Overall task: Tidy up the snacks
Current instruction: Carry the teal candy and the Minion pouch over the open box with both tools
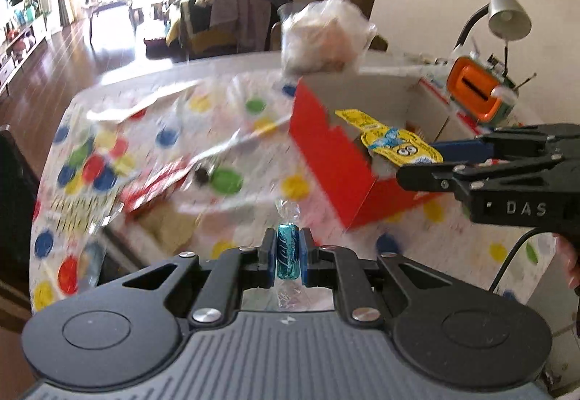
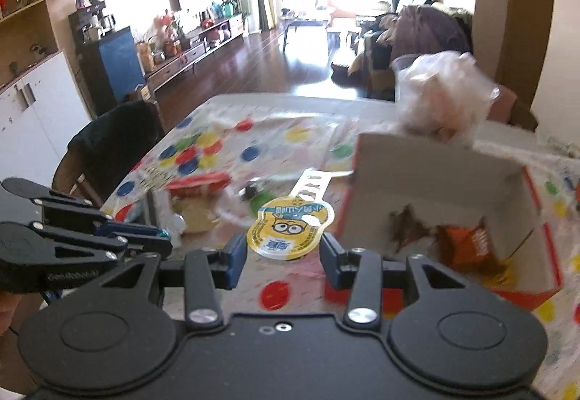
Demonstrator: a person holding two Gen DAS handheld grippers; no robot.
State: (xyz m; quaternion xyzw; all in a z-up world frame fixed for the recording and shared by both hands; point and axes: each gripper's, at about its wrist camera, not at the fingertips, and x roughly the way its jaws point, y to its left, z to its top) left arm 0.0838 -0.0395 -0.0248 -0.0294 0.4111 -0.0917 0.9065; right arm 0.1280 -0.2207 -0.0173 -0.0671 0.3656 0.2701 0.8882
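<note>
Item 1 — teal wrapped candy (image 1: 287, 252): clamped across its body between the blue pads of the left claw (image 1: 287, 257), twisted clear ends sticking out above and below. The grip on the firm middle rather than the flimsy twists likely keeps it from slipping. It hangs above the spotted surface (image 1: 232, 132), just short of the box

Item 2 — yellow cartoon-print jelly cup (image 2: 289, 229): grasped by the right claw (image 2: 282, 260), jaws part-way apart to span its width, pads bearing on the sides under the foil lid. The left-wrist view shows it (image 1: 397, 142) poised at the box's near rim, lid tab pointing into the opening; judged to be on its way in

Item 3 — red cardboard box (image 1: 337, 161), top open, grey inside: the evident collecting place. An orange-wrapped snack (image 2: 467, 248) already lies inside, so sorting is judged under way, not finished. A clear bag of pale snacks (image 1: 326, 37) stands behind the box's far wall; whether it touches the wall cannot be told

Item 4 — loose remainder on the surface: a red-lidded cup (image 2: 197, 188) and crumpled clear wrappers (image 1: 159, 117), blurred, well apart from the box, apparently not yet sorted

Item 5 — desk lamp (image 1: 507, 14) and orange device (image 1: 473, 92) at the far right edge, not part of the sorting
</note>
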